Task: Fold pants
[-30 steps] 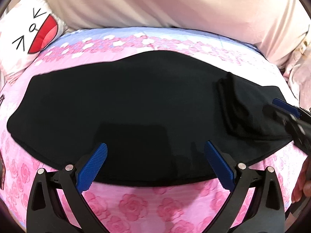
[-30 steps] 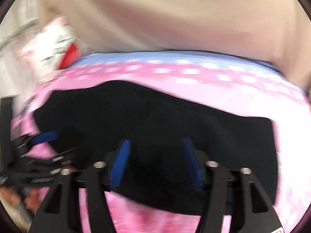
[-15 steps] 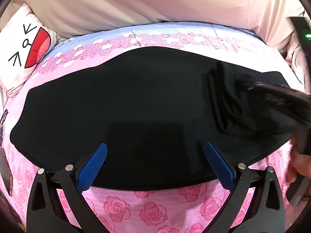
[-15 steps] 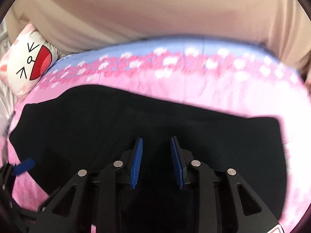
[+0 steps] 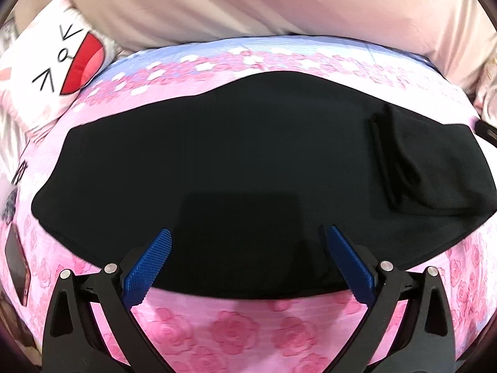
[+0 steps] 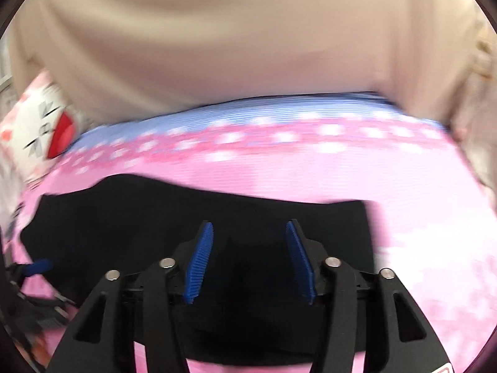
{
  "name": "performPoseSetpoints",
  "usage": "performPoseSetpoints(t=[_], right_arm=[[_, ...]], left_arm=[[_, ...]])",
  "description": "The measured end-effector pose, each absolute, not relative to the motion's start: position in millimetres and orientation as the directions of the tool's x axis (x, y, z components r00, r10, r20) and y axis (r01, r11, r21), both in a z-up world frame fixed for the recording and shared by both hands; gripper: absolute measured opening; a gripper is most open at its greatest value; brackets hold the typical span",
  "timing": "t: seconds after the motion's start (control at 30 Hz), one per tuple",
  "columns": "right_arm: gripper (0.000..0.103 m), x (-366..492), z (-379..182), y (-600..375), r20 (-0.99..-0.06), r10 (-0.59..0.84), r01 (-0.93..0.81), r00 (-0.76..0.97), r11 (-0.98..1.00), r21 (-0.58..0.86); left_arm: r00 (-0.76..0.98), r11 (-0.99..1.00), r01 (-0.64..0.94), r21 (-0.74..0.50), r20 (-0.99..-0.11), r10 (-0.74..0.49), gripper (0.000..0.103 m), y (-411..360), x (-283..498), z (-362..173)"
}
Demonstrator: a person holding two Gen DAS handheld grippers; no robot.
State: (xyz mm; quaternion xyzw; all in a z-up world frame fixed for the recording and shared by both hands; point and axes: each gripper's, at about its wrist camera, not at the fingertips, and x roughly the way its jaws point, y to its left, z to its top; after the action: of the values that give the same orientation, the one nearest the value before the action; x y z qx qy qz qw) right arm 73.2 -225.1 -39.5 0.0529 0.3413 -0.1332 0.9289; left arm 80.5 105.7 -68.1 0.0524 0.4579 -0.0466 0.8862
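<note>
A bed in a pink rose-print sheet — beige bedding behind, cartoon-face pillow at left.

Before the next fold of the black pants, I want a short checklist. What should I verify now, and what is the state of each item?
1. Pants lie flat on the pink floral sheet: mostly ok.
2. Folded-over flap at the pants' right end lies neatly: not ok, bunched.
3. Left gripper open and empty: ok.
4. Right gripper free of cloth: ok, jaws opening, nothing pinched.
5. Right wrist view sharp enough to aim: not ok, blurred.
6. Pillow apart from the pants: ok.
</note>
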Motion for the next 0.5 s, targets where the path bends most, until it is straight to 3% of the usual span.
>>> performPoseSetpoints(t=[0.03,0.07,0.13,0.3,0.4,0.47,0.5], right_arm=[[0.072,61,-39,-242,-0.651,-0.244,0.326,0.719,0.945,0.006],[0.076,48,-41,-263,-0.662,-0.275,0.373,0.697,0.928,0.007],[0.076,35,-54,-291,-0.697,-0.277,0.419,0.662,0.907,0.038],[0.076,35,-97,-315,-0.733,0.007,0.339,0.680,0.884,0.323],[0.077,50,-114,-294,-0.725,0.057,0.268,0.687,0.907,0.325],[0.069,56,-117,-280,-0.716,0.021,0.255,0.698,0.927,0.276],[0.056,57,-115,-273,-0.710,0.016,0.242,0.704,0.934,0.261]], left_arm=[[0.577,0.991,0.124,0.044,-0.816,-0.035,0.098,109,80,-68],[0.577,0.992,0.122,0.040,-0.816,-0.038,0.098,110,81,-68],[0.575,0.992,0.120,0.037,-0.817,-0.040,0.098,110,82,-70],[0.545,0.991,0.134,0.015,-0.836,-0.061,0.098,95,87,-76],[0.549,0.990,0.138,0.038,-0.835,-0.044,0.098,86,83,-73],[0.556,0.989,0.137,0.057,-0.830,-0.029,0.098,80,79,-70],[0.558,0.989,0.134,0.064,-0.830,-0.022,0.098,78,78,-69]])
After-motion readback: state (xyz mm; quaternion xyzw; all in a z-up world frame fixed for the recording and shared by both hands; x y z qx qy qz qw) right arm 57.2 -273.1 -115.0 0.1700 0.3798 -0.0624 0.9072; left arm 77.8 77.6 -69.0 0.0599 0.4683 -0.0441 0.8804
